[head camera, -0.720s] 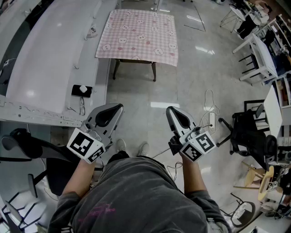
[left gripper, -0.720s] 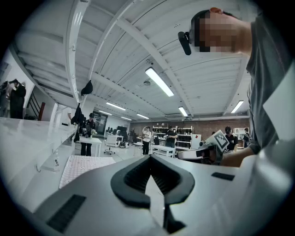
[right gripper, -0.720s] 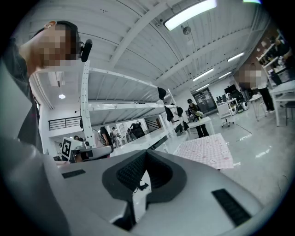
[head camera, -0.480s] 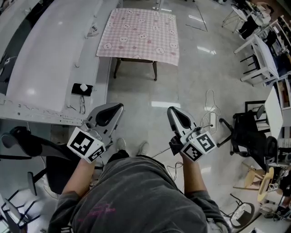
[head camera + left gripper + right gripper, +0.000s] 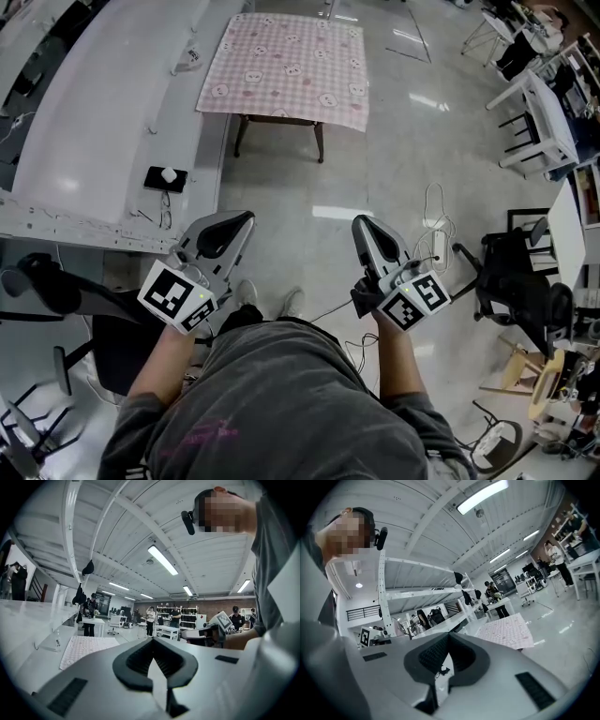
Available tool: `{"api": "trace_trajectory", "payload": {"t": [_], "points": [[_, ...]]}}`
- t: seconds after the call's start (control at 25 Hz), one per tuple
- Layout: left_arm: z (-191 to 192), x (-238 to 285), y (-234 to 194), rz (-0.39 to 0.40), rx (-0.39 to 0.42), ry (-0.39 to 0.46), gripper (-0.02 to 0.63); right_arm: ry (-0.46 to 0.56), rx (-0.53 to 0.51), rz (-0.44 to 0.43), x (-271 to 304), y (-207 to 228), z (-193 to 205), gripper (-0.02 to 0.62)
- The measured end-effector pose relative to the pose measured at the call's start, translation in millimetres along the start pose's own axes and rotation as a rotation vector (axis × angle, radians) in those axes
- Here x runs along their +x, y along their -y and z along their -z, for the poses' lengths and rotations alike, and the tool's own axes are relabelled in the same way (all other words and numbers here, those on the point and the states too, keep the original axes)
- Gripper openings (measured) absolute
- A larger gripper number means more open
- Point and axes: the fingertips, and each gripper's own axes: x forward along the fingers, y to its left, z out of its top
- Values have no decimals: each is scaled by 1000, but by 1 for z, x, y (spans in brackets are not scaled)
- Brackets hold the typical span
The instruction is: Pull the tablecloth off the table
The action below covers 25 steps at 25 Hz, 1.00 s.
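Head view: tablecloth (image 5: 286, 67) spread over its table (image 5: 318, 142), well ahead of left gripper (image 5: 234, 223) and right gripper (image 5: 366, 228), both closed, seemingly on nothing. A one-sided tug could snag cloth and tip the table.

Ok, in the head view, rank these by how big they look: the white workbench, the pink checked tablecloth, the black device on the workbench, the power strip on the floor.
1. white workbench, even though the frame cuts it off.
2. pink checked tablecloth.
3. black device and power strip: both small and about alike, so unranked.
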Motion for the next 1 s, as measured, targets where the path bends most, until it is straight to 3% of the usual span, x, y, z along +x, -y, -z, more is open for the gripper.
{"api": "trace_trajectory", "payload": {"t": [0.36, 1.0], "points": [[13, 12, 31, -30, 0, -6, -2, -5, 67, -32, -26, 24, 5, 2], [26, 7, 66, -118, 15, -19, 0, -26, 40, -73, -64, 46, 15, 2]]}}
